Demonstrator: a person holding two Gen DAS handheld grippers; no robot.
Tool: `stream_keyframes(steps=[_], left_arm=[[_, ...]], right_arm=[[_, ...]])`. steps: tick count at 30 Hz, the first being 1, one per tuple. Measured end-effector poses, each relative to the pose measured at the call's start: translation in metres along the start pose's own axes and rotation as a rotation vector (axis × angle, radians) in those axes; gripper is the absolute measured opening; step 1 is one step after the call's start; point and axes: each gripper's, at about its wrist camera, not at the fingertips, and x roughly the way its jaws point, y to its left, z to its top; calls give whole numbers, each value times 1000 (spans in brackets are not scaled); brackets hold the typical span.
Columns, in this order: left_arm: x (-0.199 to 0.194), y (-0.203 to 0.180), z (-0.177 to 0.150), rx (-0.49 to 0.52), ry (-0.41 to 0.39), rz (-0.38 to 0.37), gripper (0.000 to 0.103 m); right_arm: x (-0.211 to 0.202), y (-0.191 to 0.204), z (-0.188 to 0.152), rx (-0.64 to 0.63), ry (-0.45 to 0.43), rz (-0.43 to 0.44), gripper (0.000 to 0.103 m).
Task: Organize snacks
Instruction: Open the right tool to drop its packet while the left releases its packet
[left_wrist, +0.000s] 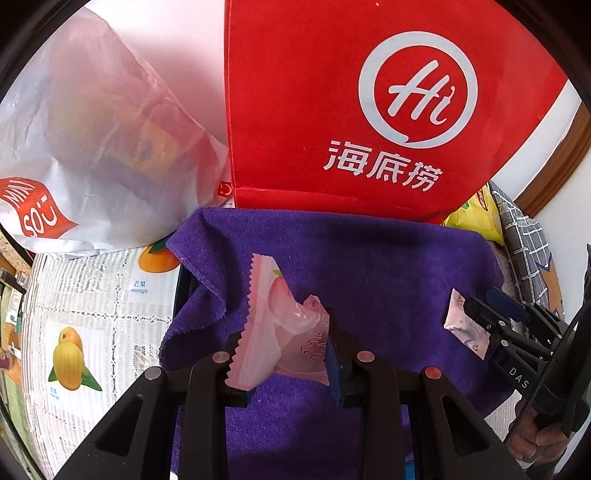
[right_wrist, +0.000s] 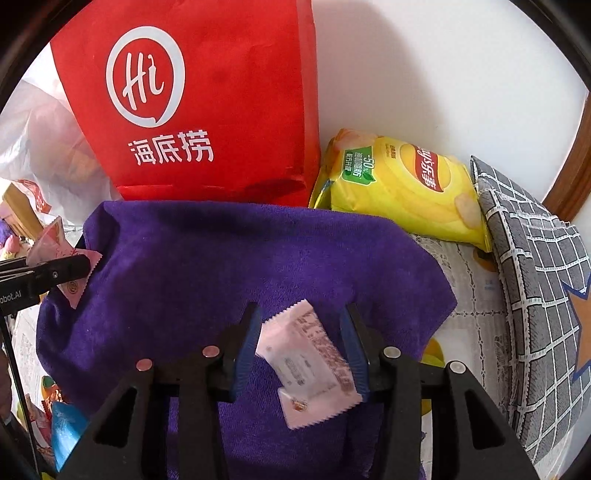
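From the left wrist view, the left gripper (left_wrist: 284, 350) is clamped tight on one pink peach-print snack packet (left_wrist: 273, 332), which hangs crumpled between its two fingers above the purple towel (left_wrist: 369, 266). At the right edge of that view the right gripper (left_wrist: 476, 325) pinches one small pale pink sachet (left_wrist: 463, 325), and part of a hand (left_wrist: 539, 439) shows on its handle. Behind the towel stand two bags: one red bag (left_wrist: 314, 110) with a white round logo, and to its left one white plastic bag (left_wrist: 110, 147) with red lettering. The patterned tablecloth (left_wrist: 96, 314) shows three mango pictures on the left side. A corner of one yellow chip bag (left_wrist: 476, 218) peeks out beside the red bag. From the right wrist view, the right gripper (right_wrist: 301, 350) stands at a narrow opening with the single sachet (right_wrist: 310, 365) slanted between its two blue pads (right_wrist: 245, 347), touching both, over the towel (right_wrist: 221, 258). The left gripper (right_wrist: 55, 275) enters at the left edge with the peach packet (right_wrist: 61, 258) in its grip. One red bag (right_wrist: 221, 92) stands behind the towel, one yellow chip bag (right_wrist: 399, 188) lies to its right, and one grey checked cushion (right_wrist: 535, 277) sits at the right edge.
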Motion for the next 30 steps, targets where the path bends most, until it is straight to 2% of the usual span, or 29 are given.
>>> stream_keyframes(steps=[10, 19, 21, 23, 25, 30], left_arm=[[10, -6, -1, 14, 31, 9, 29], [16, -17, -2, 33, 48, 6, 30], [16, -20, -2, 46, 49, 8, 32], [14, -23, -2, 59, 38, 9, 47], [10, -26, -1, 67, 21, 13, 53], [-3, -30, 0, 68, -10, 4, 60]], right_arm=[[-14, 1, 3, 0, -37, 17, 46], [-25, 1, 5, -6, -56, 17, 50], [-26, 1, 5, -3, -59, 21, 52], [-28, 1, 6, 0, -61, 25, 53], [-29, 1, 6, 2, -63, 29, 55], [-38, 4, 10, 18, -74, 29, 66]])
